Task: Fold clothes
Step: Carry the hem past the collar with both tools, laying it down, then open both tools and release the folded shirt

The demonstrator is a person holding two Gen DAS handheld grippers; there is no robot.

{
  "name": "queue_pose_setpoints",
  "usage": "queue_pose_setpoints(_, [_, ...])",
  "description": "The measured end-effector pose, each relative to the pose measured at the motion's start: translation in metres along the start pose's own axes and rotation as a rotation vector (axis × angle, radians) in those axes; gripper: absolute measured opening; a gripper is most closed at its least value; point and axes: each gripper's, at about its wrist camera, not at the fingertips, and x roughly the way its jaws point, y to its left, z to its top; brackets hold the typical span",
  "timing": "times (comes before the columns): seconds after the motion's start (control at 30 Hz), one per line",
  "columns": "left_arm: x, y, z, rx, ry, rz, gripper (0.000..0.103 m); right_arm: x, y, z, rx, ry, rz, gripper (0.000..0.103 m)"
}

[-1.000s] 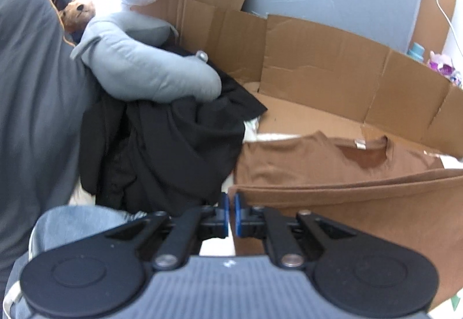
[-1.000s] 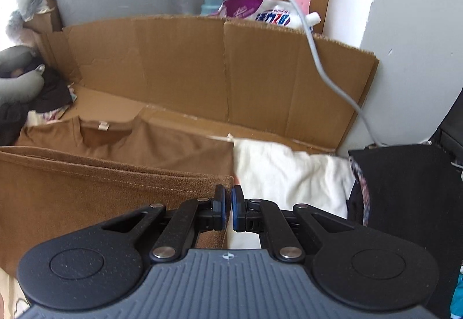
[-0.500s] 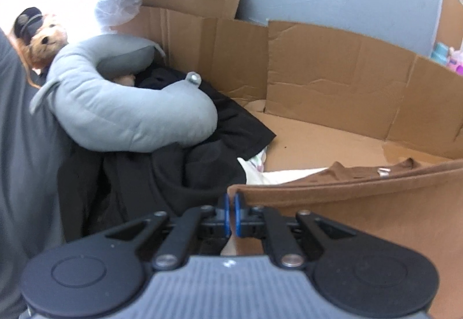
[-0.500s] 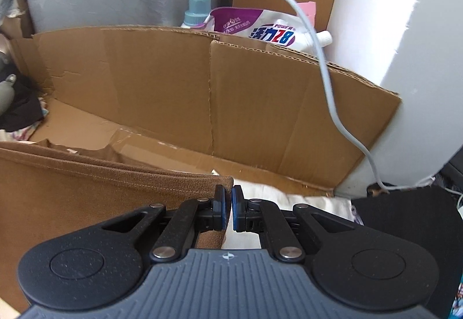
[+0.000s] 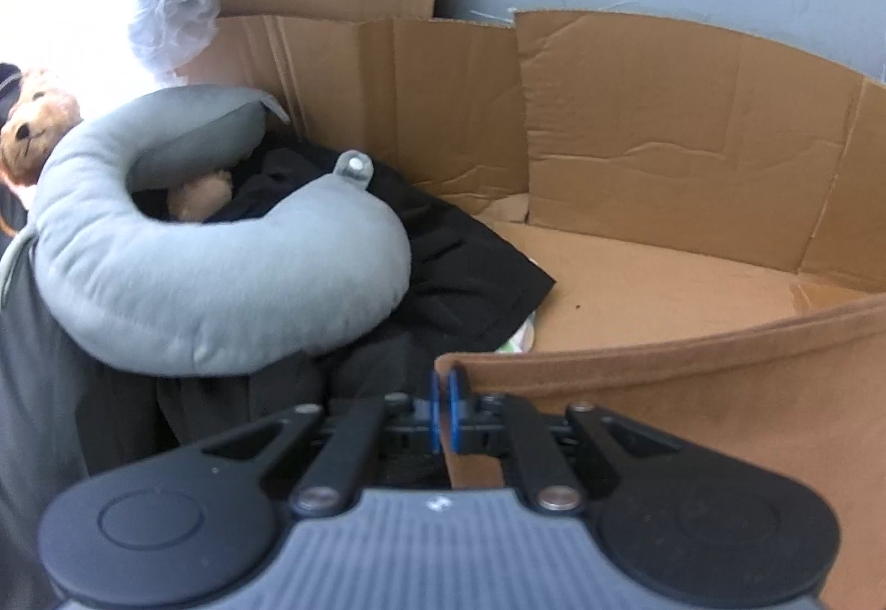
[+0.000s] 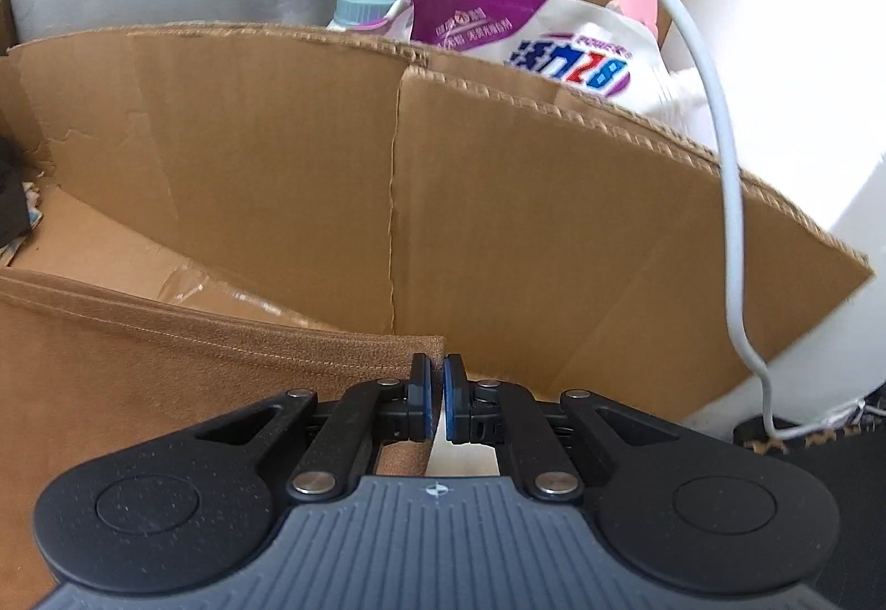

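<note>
Cardboard walls point(image 5: 664, 123) stand behind a brown shirt point(image 5: 692, 388) stretched sideways, hem up; left tongs point(image 5: 446, 408) and right tongs point(image 6: 434, 397) each pinch a hem corner, nearly closed.

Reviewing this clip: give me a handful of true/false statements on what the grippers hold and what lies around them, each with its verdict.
1. The left gripper is shut on a corner of the brown garment. True.
2. The right gripper hangs wide open, away from any cloth. False: its jaws stand nearly closed at the brown garment's other top corner.
3. A grey neck pillow lies on the dark clothes. True.
4. The cardboard walls are blue plastic. False: they are brown corrugated cardboard.
5. A white cable hangs down on the right of the right wrist view. True.
</note>
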Motion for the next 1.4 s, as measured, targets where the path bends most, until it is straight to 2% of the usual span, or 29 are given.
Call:
queue_pose_setpoints(0.2, [0.011, -0.006, 0.011, 0.032, 0.032, 0.022, 0.004, 0.011, 0.012, 0.017, -0.019, 0.017, -0.024, 0.003])
queue_pose_setpoints(0.47, [0.020, -0.016, 0.014, 0.048, 0.037, 0.041, 0.004, 0.017, 0.022, 0.022, -0.042, 0.026, -0.077, 0.003])
queue_pose_setpoints(0.57, [0.027, -0.017, 0.016, 0.037, 0.057, 0.060, 0.006, 0.020, 0.023, 0.022, -0.034, 0.017, -0.049, 0.004])
queue_pose_setpoints(0.6, [0.026, -0.017, 0.016, 0.026, 0.050, 0.070, 0.010, 0.018, 0.021, 0.020, -0.029, 0.006, -0.048, 0.007])
queue_pose_setpoints(0.67, [0.020, -0.014, 0.014, 0.002, 0.012, 0.080, 0.010, 0.015, 0.017, 0.018, -0.020, -0.014, -0.046, 0.011])
queue_pose_setpoints(0.7, [0.016, -0.013, 0.013, -0.004, -0.010, 0.061, 0.010, 0.013, 0.016, 0.017, -0.015, -0.025, -0.045, 0.011])
queue_pose_setpoints(0.8, [0.003, -0.013, 0.009, 0.009, -0.060, 0.002, 0.023, 0.010, 0.010, 0.011, -0.012, -0.032, -0.047, 0.011])
queue_pose_setpoints(1.03, [-0.012, -0.005, -0.025, -0.020, -0.015, -0.003, 0.024, 0.001, -0.009, -0.020, 0.025, 0.012, -0.032, 0.012])
queue_pose_setpoints(1.07, [-0.014, -0.003, -0.033, -0.026, -0.004, -0.005, 0.024, -0.002, -0.011, -0.027, 0.029, 0.019, -0.026, 0.014])
queue_pose_setpoints(1.13, [-0.019, 0.003, -0.048, -0.036, 0.019, -0.006, 0.024, -0.006, -0.017, -0.039, 0.042, 0.033, -0.009, 0.027])
queue_pose_setpoints(1.4, [-0.053, 0.025, -0.096, -0.124, 0.048, -0.037, 0.024, -0.035, -0.036, -0.085, 0.106, 0.059, 0.072, 0.028])
